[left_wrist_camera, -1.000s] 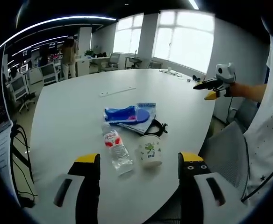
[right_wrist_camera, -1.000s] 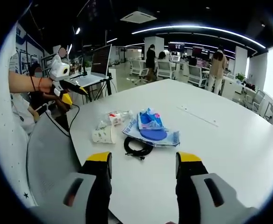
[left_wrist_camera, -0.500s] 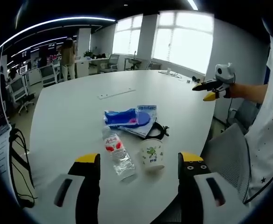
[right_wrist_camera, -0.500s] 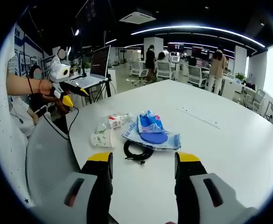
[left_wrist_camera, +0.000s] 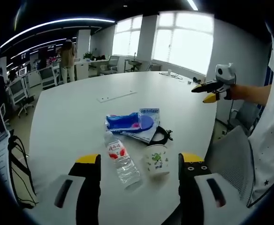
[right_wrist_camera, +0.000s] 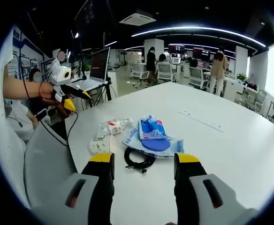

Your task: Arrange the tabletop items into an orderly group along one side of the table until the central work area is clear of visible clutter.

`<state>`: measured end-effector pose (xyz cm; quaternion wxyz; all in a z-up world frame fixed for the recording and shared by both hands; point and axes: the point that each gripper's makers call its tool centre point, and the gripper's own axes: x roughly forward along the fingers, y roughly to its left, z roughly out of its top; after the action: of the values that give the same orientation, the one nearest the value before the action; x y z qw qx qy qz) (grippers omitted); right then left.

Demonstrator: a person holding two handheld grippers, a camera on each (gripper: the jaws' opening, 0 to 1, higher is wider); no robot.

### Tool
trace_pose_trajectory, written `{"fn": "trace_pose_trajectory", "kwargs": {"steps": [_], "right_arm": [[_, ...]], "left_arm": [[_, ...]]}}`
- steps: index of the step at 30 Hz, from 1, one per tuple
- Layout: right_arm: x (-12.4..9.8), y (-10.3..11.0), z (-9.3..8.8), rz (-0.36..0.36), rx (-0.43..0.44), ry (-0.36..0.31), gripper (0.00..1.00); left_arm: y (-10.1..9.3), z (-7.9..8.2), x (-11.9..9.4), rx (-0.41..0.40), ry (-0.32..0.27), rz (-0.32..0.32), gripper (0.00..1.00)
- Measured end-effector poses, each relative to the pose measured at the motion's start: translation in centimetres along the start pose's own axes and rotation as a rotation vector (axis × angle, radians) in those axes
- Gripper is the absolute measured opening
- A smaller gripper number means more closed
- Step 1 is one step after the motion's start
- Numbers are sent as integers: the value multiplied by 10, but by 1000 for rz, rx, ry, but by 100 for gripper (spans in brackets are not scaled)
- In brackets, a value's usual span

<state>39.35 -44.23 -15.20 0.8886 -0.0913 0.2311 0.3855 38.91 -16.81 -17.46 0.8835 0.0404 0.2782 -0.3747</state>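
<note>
White table (left_wrist_camera: 71,117) carried, left to right in the left gripper view, a lying water bottle (left_wrist_camera: 122,159), a paper cup (left_wrist_camera: 157,160) and a blue packet (left_wrist_camera: 132,124) over black cable (left_wrist_camera: 163,136). Left gripper (left_wrist_camera: 139,161) and right gripper (right_wrist_camera: 144,159) hovered with jaws apart, empty.

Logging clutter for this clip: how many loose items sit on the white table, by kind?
Clear plastic water bottle, lying on its side: 1
Paper cup: 1
Blue packaged bag: 1
Coiled black cable: 1
Thin flat white strip: 1
Total: 5
</note>
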Motion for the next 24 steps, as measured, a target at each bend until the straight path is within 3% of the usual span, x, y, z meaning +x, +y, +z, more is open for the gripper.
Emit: {"fn": "trace_pose_trajectory", "kwargs": {"steps": [24], "right_arm": [[32,-10,8,-6,28,9,45]], "left_arm": [[17,16,28,12,-12,-20,67]]}}
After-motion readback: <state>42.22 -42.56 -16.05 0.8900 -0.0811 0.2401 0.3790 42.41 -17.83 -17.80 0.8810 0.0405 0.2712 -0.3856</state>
